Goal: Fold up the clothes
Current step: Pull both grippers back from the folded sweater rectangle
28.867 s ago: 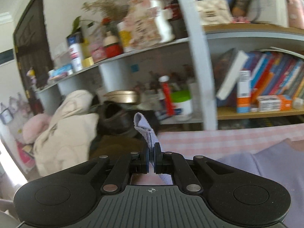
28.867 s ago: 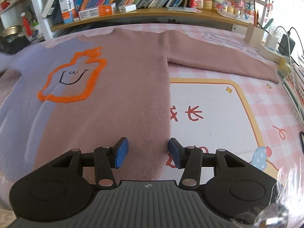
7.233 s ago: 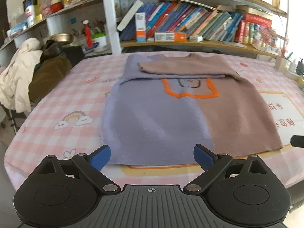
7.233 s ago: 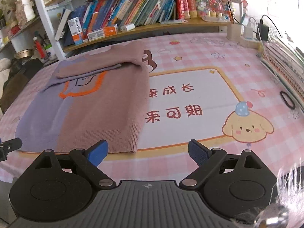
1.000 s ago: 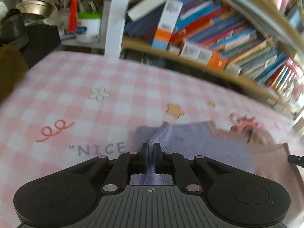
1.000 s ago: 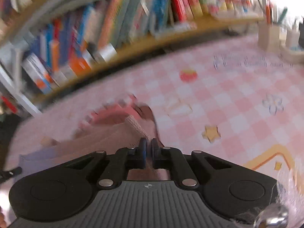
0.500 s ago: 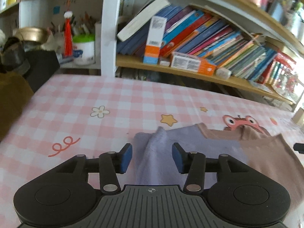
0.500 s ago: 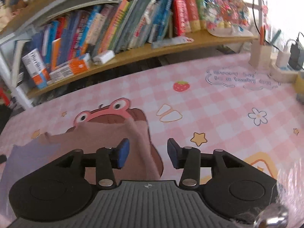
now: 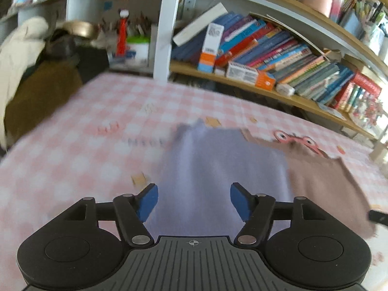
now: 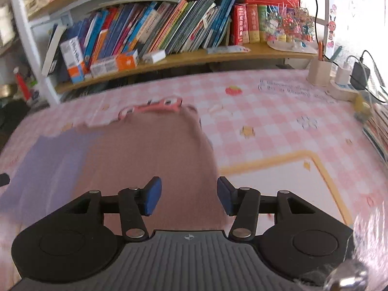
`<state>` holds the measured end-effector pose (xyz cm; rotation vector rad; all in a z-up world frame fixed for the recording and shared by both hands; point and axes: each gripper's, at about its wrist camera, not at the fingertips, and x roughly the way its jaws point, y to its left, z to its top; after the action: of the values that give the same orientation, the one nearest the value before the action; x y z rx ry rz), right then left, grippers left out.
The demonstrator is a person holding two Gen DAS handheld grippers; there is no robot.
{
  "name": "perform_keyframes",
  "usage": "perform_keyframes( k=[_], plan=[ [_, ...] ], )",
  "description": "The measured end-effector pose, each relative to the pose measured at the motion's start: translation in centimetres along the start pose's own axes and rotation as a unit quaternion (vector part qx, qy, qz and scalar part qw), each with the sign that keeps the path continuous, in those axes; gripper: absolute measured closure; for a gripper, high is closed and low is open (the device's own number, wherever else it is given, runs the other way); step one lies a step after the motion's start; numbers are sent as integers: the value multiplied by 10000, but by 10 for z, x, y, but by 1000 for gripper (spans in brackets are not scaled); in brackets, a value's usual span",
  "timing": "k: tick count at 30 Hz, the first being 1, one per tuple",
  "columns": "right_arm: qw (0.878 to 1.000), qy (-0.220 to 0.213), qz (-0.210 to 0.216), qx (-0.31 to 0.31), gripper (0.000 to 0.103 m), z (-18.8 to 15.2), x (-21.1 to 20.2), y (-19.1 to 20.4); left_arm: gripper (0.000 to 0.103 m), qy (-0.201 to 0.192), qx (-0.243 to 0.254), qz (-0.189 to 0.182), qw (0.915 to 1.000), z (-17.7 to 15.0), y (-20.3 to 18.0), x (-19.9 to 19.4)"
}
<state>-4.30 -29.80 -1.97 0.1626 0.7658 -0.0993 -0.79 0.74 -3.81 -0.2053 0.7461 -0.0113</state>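
A folded sweater, half lilac (image 9: 218,165) and half brown (image 10: 150,155), lies flat on the pink checked table (image 9: 72,145). My left gripper (image 9: 194,202) hovers over the lilac half, its jaws opening, nothing pressed between the blue pads (image 9: 148,202). Over the sweater's brown half my right gripper (image 10: 188,196) also has its jaws opening and holds nothing. The brown half (image 9: 322,186) shows at the right of the left wrist view, the lilic-coloured half (image 10: 48,160) at the left of the right wrist view. A black tip of the other gripper (image 9: 377,217) peeks in at the right edge.
A bookshelf (image 10: 169,31) full of books runs along the table's far edge. Coats (image 9: 29,77) are heaped beyond the left end. A pen holder (image 10: 320,71) and a power strip with chargers (image 10: 349,82) stand at the far right. A stack of books (image 10: 378,131) lies at the right edge.
Both grippers were shut on the sweater's folded edge a second ago. They let go, their jaws spread, and both pulled back and up from the far edge.
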Motion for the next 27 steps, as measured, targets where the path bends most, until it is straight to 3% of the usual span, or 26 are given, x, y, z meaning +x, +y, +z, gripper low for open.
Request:
perform_keyframes(
  k=[2,10,20,27],
  plan=[
    [9999,4,60,-98,45,-10,-10,4,35,83,-58,-61,9999,-12,-7,-9],
    [9991,-31,310,-285,43,-37,-43,-1,35,58,200,-115,9997,-37,-35,-39],
    [9981,-78,390,-468,28,-62,-75,-14,30,110,268,-73,9996,-68,-56,-70],
    [9975,-106,389,-581,24,-73,-90,-23,27,37,347,-76,9994,-81,-69,-87]
  ],
)
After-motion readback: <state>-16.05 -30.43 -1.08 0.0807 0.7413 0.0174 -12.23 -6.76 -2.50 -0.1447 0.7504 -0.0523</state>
